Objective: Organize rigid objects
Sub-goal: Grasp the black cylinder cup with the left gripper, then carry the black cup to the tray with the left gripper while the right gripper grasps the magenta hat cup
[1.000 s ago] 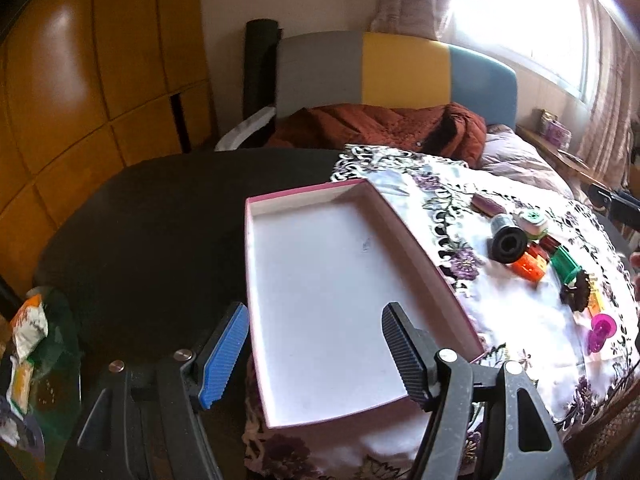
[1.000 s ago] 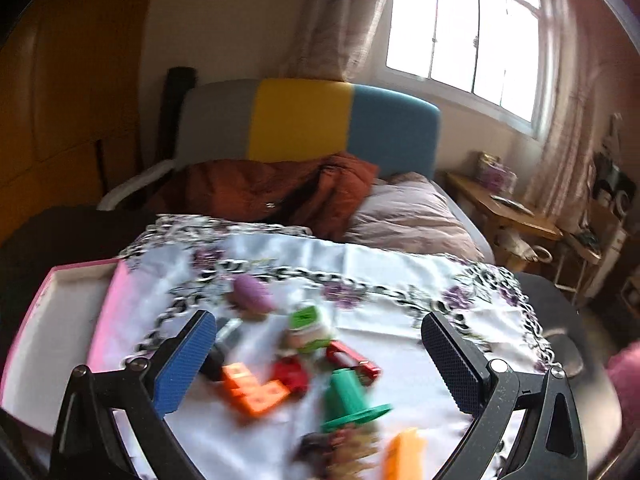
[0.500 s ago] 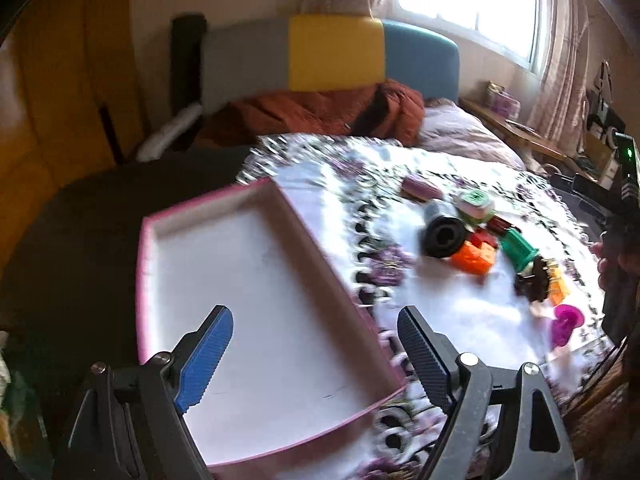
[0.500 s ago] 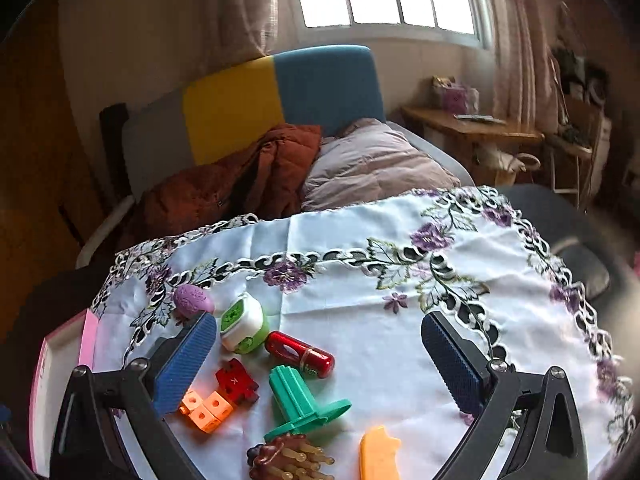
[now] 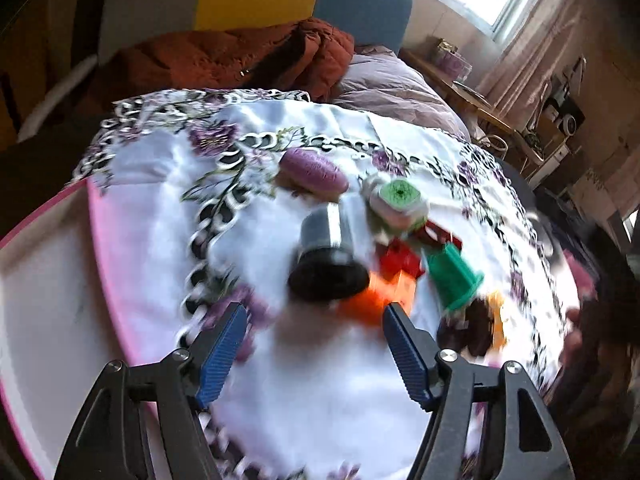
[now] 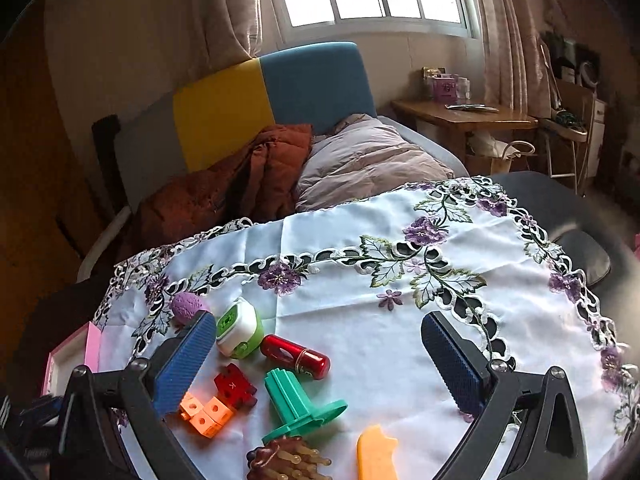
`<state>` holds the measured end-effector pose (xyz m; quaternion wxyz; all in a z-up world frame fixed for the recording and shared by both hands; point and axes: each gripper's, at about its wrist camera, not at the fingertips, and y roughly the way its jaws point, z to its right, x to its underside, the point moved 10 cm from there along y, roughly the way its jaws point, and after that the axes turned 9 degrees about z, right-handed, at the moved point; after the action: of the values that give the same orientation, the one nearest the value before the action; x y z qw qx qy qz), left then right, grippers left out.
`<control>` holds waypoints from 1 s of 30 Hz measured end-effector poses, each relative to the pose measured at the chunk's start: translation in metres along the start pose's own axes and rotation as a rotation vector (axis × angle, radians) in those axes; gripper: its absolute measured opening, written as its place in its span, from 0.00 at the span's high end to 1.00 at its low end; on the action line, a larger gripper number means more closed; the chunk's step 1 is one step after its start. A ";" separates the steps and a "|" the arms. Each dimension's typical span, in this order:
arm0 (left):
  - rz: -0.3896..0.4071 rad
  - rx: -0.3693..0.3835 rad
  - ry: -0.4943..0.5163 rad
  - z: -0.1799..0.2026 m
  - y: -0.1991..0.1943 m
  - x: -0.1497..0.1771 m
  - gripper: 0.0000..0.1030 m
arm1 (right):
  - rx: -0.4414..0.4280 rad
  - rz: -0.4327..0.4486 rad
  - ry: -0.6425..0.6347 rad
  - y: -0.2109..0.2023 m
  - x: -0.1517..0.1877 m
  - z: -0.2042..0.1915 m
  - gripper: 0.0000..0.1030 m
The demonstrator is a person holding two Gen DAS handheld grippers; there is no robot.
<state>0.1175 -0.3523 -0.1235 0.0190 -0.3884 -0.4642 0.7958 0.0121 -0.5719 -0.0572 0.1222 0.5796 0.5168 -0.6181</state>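
Note:
Small toys lie on a white embroidered cloth (image 5: 304,392). In the blurred left wrist view a black cylinder (image 5: 326,254) lies just ahead of my open, empty left gripper (image 5: 312,344), with orange blocks (image 5: 380,298), a green spool (image 5: 454,276), a green-white box (image 5: 398,204) and a purple oval (image 5: 314,172) around it. My right gripper (image 6: 316,358) is open and empty above the green-white box (image 6: 239,332), a red tube (image 6: 296,356), red block (image 6: 235,386), orange blocks (image 6: 204,414) and green spool (image 6: 300,404).
A pink-rimmed white tray (image 5: 40,320) lies at the left of the cloth; its corner shows in the right wrist view (image 6: 70,356). A brown comb-like piece (image 6: 288,460) and an orange piece (image 6: 376,456) lie near the front edge. A bed with a rust jacket (image 6: 224,192) stands behind.
My left gripper has swung right from over the tray to the toys and closed in on the black cylinder. My right gripper has turned right and moved slightly closer to the cloth.

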 end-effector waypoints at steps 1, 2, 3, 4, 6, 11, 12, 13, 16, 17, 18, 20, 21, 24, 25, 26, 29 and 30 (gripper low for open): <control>-0.001 0.003 0.003 0.002 0.006 -0.005 0.31 | -0.001 0.001 0.009 0.000 -0.001 0.001 0.00; -0.006 0.002 0.015 0.005 0.016 -0.013 0.31 | -0.001 0.001 0.015 0.000 -0.001 0.002 0.00; -0.018 0.005 0.017 0.007 0.022 -0.016 0.31 | -0.003 -0.001 0.026 0.000 -0.001 0.004 0.00; -0.034 0.015 0.011 0.009 0.031 -0.021 0.31 | -0.003 -0.002 0.033 0.001 -0.001 0.005 0.00; -0.068 0.025 0.010 0.010 0.046 -0.026 0.31 | -0.001 -0.006 0.047 0.002 -0.001 0.007 0.00; -0.195 0.034 -0.004 0.008 0.083 -0.020 0.39 | -0.002 -0.014 0.071 0.004 -0.001 0.011 0.00; -0.218 0.040 -0.013 0.007 0.089 -0.016 0.51 | -0.006 -0.016 0.073 0.004 -0.001 0.011 0.00; -0.226 0.043 -0.015 0.006 0.093 -0.013 0.57 | -0.004 -0.015 0.073 0.004 -0.002 0.011 0.00; -0.187 0.049 0.012 0.007 0.090 -0.014 0.58 | 0.008 -0.016 0.076 0.006 -0.002 0.014 0.00; -0.170 0.042 0.024 0.007 0.088 -0.014 0.58 | 0.010 -0.018 0.083 0.006 -0.001 0.015 0.00; -0.152 0.030 0.033 0.005 0.085 -0.015 0.58 | 0.012 -0.020 0.089 0.006 -0.001 0.016 0.00; -0.110 0.020 0.042 0.001 0.075 -0.017 0.58 | 0.015 -0.024 0.106 0.007 0.000 0.019 0.00; -0.093 0.017 0.041 -0.001 0.068 -0.017 0.58 | 0.014 -0.027 0.116 0.007 0.000 0.021 0.00; -0.034 0.018 0.054 -0.005 0.042 -0.017 0.58 | 0.010 -0.041 0.160 0.009 0.001 0.028 0.00; -0.021 0.014 0.059 -0.006 0.036 -0.018 0.58 | 0.005 -0.048 0.177 0.009 0.002 0.030 0.00; 0.000 0.014 0.062 -0.008 0.024 -0.017 0.58 | -0.001 -0.056 0.198 0.010 0.004 0.032 0.00; 0.043 0.025 0.053 -0.011 -0.001 -0.012 0.58 | -0.014 -0.096 0.242 0.015 0.011 0.035 0.00; 0.052 0.026 0.051 -0.013 -0.009 -0.010 0.58 | -0.022 -0.112 0.249 0.017 0.013 0.034 0.00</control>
<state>0.1295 -0.3420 -0.1147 0.0151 -0.4202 -0.4427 0.7920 0.0003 -0.6001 -0.0838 0.0288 0.6208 0.5662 -0.5415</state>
